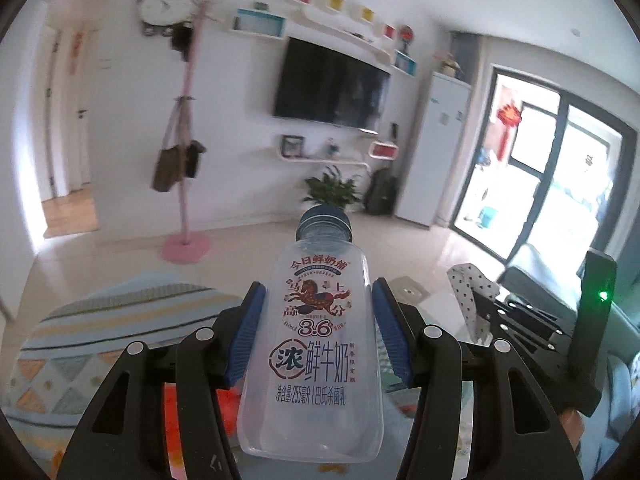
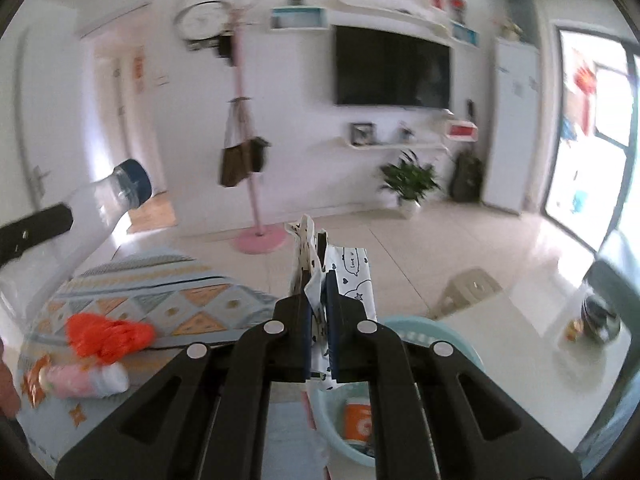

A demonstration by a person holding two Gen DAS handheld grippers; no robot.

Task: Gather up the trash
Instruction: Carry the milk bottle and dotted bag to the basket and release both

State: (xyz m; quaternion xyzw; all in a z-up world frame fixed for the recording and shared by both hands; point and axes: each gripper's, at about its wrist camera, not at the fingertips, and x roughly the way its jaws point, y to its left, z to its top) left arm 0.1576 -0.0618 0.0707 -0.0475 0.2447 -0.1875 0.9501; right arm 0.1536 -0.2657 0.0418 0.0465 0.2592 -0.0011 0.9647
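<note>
My left gripper (image 1: 318, 304) is shut on an empty clear milk bottle (image 1: 316, 344) with a blue cap, its blue pads pressed on both sides; the cap points away from me. The same bottle (image 2: 80, 216) shows at the left edge of the right wrist view. My right gripper (image 2: 318, 272) is shut on a crumpled white wrapper (image 2: 348, 276) with black dots and doodles, which sticks up past the fingertips. That wrapper (image 1: 466, 284) and the right gripper (image 1: 520, 320) appear at the right in the left wrist view. A light blue basket (image 2: 448, 332) sits below the right gripper, holding an orange carton (image 2: 358, 420).
An orange plastic bag (image 2: 108, 334), a pink-and-white bottle (image 2: 86, 380) and a small foil wrapper (image 2: 34, 380) lie on the patterned cloth (image 2: 160, 300). A pink coat stand (image 2: 256, 200), a potted plant (image 2: 410, 184), a stool (image 2: 468, 290) and a glass table (image 2: 540, 328) stand around.
</note>
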